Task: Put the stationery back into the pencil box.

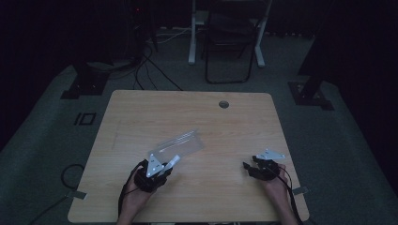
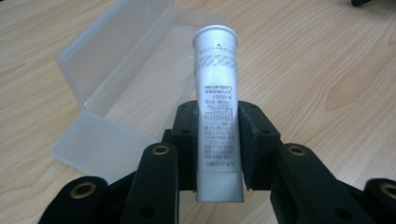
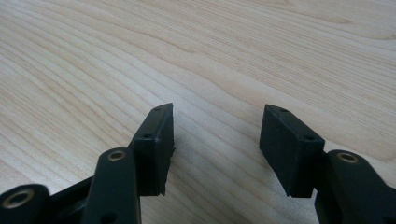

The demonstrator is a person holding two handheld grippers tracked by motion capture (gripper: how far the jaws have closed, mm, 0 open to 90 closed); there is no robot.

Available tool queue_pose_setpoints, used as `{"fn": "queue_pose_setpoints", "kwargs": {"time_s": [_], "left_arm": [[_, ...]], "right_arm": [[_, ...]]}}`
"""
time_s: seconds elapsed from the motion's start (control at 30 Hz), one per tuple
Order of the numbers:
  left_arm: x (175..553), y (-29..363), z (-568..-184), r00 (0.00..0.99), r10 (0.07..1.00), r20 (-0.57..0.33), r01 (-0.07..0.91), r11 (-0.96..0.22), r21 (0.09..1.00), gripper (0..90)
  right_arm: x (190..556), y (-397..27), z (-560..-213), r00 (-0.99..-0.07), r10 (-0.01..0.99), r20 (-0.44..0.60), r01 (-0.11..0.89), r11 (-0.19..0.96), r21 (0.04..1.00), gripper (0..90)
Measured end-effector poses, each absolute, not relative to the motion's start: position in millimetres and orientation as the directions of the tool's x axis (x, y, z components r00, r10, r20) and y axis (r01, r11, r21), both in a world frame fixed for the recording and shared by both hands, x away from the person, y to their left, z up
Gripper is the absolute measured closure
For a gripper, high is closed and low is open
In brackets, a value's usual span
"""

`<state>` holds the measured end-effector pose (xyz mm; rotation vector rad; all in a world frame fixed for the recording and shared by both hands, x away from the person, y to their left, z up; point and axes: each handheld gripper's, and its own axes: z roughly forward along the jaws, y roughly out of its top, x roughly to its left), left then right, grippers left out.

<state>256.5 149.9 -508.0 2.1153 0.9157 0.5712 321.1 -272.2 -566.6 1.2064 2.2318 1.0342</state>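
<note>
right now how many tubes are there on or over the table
1. The silver tube is clamped between the left gripper jaws, held near the open clear plastic case. The case's tray looks empty, though the dim high view could hide something.

We are looking down on a light wooden table (image 1: 197, 117) standing on grey carpet (image 1: 42, 159) in a dim room. A round cable hole (image 1: 224, 104) is sitting near the table's far edge. Beyond the table, a dark folding chair (image 1: 230, 42) is standing between white desk legs (image 1: 192, 33). Black cables (image 1: 150, 65) are trailing across the carpet beyond the table's far left corner, and darkness is swallowing the walls.
</note>
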Motion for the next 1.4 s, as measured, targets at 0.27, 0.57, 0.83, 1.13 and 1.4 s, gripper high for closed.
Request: {"fn": "queue_pose_setpoints", "kwargs": {"time_s": [0.27,0.57,0.83,1.13,1.4], "left_arm": [[258,149,-502,0.645,0.756,0.109,0.41,-0.463,0.786,70.8],[260,147,-497,0.651,0.75,0.117,0.395,-0.466,0.791,70.8],[262,144,-493,0.655,0.746,0.119,0.386,-0.465,0.797,70.8],[266,142,-490,0.655,0.747,0.117,0.377,-0.456,0.806,70.8],[269,138,-487,0.657,0.744,0.119,0.367,-0.455,0.811,70.8]], "right_arm": [[321,-272,-567,-0.55,0.835,0.001,0.541,0.355,0.762,44.5],[321,-272,-567,-0.55,0.835,0.001,0.541,0.355,0.763,44.4],[321,-272,-567,-0.551,0.835,0.001,0.541,0.356,0.762,44.4],[321,-272,-567,-0.551,0.834,0.001,0.54,0.356,0.763,44.4],[321,-272,-567,-0.551,0.834,0.001,0.54,0.356,0.762,44.4]]}}
